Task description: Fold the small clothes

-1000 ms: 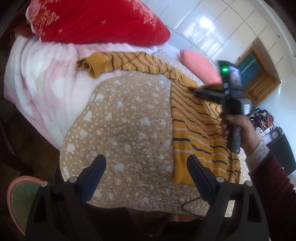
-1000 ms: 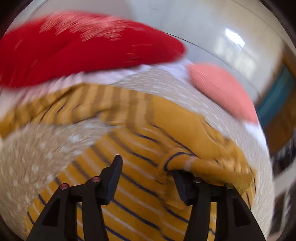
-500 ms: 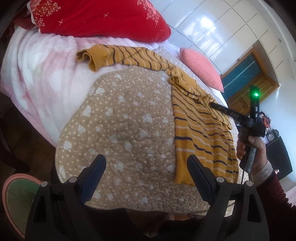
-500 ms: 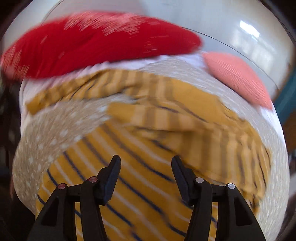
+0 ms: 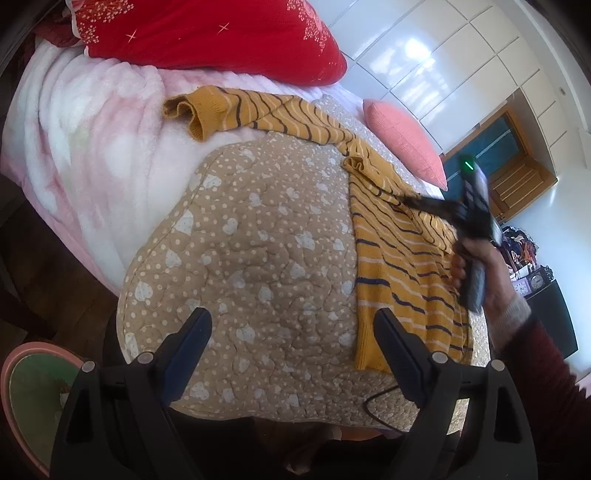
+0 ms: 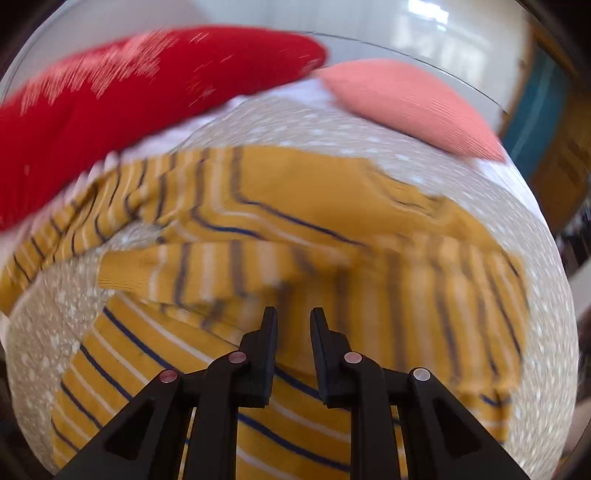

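Your left gripper [image 5: 291, 332] has its jaws spread wide with nothing between them, hovering over the tan dotted quilt [image 5: 251, 236] near its front edge. The mustard striped sweater [image 5: 399, 258] lies flat on the right part of that quilt; 1 sleeve stretches away toward the red pillow [image 5: 207, 33], its cuff on the pink blanket [image 5: 85, 122]. Your right gripper [image 6: 292, 328] sits over the sweater body, jaws nearly together with only a narrow gap, gripping nothing (view is blurred). The other sleeve lies folded across the chest. A pink cushion [image 6: 406, 103] sits beyond.
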